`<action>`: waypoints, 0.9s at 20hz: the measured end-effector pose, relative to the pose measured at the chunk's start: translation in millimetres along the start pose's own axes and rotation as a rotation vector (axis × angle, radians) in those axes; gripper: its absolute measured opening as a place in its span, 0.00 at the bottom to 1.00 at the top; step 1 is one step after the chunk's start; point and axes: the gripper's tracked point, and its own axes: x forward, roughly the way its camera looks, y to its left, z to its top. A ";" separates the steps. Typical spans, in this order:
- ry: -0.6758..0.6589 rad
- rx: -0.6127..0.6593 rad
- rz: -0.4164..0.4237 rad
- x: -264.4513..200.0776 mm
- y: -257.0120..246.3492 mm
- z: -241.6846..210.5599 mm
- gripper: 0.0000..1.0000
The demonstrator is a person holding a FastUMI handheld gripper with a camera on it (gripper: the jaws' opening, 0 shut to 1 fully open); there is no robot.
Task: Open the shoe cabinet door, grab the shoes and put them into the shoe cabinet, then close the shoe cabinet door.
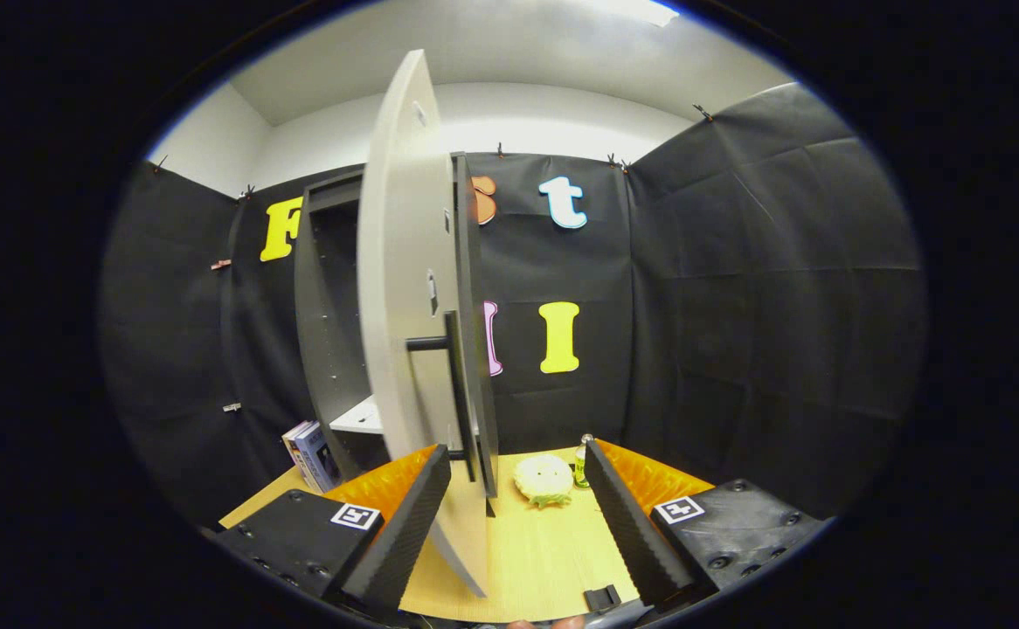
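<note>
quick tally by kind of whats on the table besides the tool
cabinet with its door swung open: 1
books: 2
slipper: 1
bottle: 1
total: 5
The tool is open, the door's lower edge between its fingers.

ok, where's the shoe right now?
In the gripper view, the shoe sits on the table just beyond the open hand-held gripper, right of the swung-open cabinet door, with a small bottle beside it.

door [405,288] edge-on between spread tongs [514,511] | cabinet [328,306] opening left of it free
</note>
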 end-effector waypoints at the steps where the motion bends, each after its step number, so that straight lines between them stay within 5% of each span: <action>1: -0.001 -0.004 0.000 8.0 -5.6 1.2 0.98; 18: 0.003 0.028 -0.039 41.5 10.6 1.8 0.98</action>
